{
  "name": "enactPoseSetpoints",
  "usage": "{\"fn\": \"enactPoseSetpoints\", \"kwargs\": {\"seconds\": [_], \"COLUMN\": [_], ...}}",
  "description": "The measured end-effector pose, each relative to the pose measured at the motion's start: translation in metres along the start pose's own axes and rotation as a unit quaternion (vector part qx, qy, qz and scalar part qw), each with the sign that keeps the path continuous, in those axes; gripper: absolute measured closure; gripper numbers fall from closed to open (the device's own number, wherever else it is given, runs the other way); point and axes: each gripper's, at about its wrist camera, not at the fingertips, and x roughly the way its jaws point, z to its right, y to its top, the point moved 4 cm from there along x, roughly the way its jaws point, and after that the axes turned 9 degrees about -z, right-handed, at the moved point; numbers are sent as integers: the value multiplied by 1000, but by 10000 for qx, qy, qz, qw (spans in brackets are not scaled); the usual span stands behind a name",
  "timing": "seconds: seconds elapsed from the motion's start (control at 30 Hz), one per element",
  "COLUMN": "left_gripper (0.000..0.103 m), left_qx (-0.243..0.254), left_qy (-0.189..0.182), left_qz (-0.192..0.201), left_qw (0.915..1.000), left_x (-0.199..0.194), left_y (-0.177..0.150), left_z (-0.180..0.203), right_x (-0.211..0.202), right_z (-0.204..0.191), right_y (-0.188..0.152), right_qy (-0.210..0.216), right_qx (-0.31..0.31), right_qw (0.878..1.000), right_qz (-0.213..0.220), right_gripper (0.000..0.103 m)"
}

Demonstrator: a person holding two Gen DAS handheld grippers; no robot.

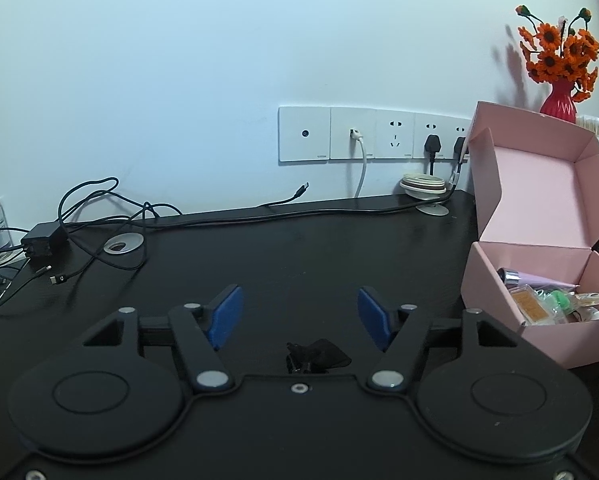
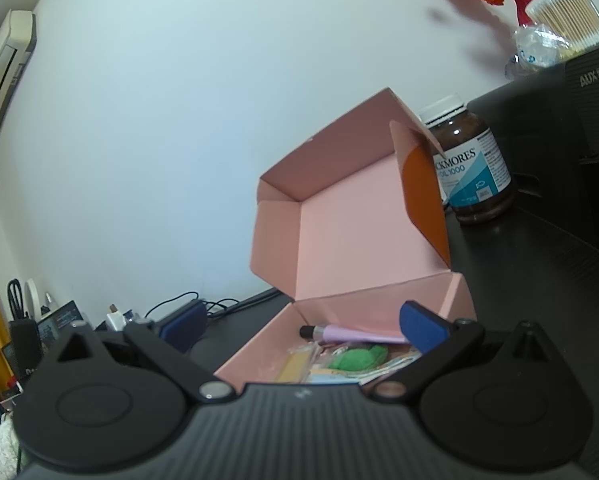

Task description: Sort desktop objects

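Nearest the left wrist camera, a small crumpled black fabric pouch (image 1: 317,356) lies on the black desk (image 1: 299,256), low between the blue pads of the left gripper (image 1: 299,318), whose jaws stand spread with neither pad touching it. It looks soft, light and limp, so it should fold under a pinch; the bunched middle seems the safest place to take hold. Further left, a tangle of black cables (image 1: 95,216) and a black power adapter (image 1: 43,242) sit near the wall. To the right stands an open pink cardboard box (image 1: 539,280) already holding a lilac tube (image 2: 351,334), a green item (image 2: 357,358) and small packets. Over that box hangs the right gripper (image 2: 303,330), its jaws wide apart and empty.
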Motion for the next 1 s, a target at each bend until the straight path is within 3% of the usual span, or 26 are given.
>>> {"fn": "enactPoseSetpoints", "kwargs": {"seconds": [0.13, 0.2, 0.4, 0.53, 0.73, 1.0], "left_gripper": [27, 19, 5, 4, 4, 7], "left_qx": [80, 115, -258, -494, -467, 227], "left_qy": [85, 122, 48, 48, -83, -33], "left_qz": [44, 63, 52, 19, -300, -669], "left_qw": [9999, 9998, 9996, 9988, 9984, 9975], "left_x": [0, -1, -2, 0, 9, 23], "left_y": [-1, -1, 0, 3, 3, -9], "left_z": [0, 0, -22, -37, -34, 6], "right_x": [0, 0, 0, -1, -1, -1], "right_z": [0, 0, -1, -1, -2, -2], "right_y": [0, 0, 0, 0, 0, -1], "right_qy": [3, 4, -10, -8, 32, 90], "right_qx": [-1, -4, -11, -21, -31, -27], "right_qw": [10000, 10000, 10000, 10000, 10000, 9999], "right_qz": [1, 3, 8, 22, 29, 47], "right_gripper": [1, 1, 1, 1, 1, 1]}}
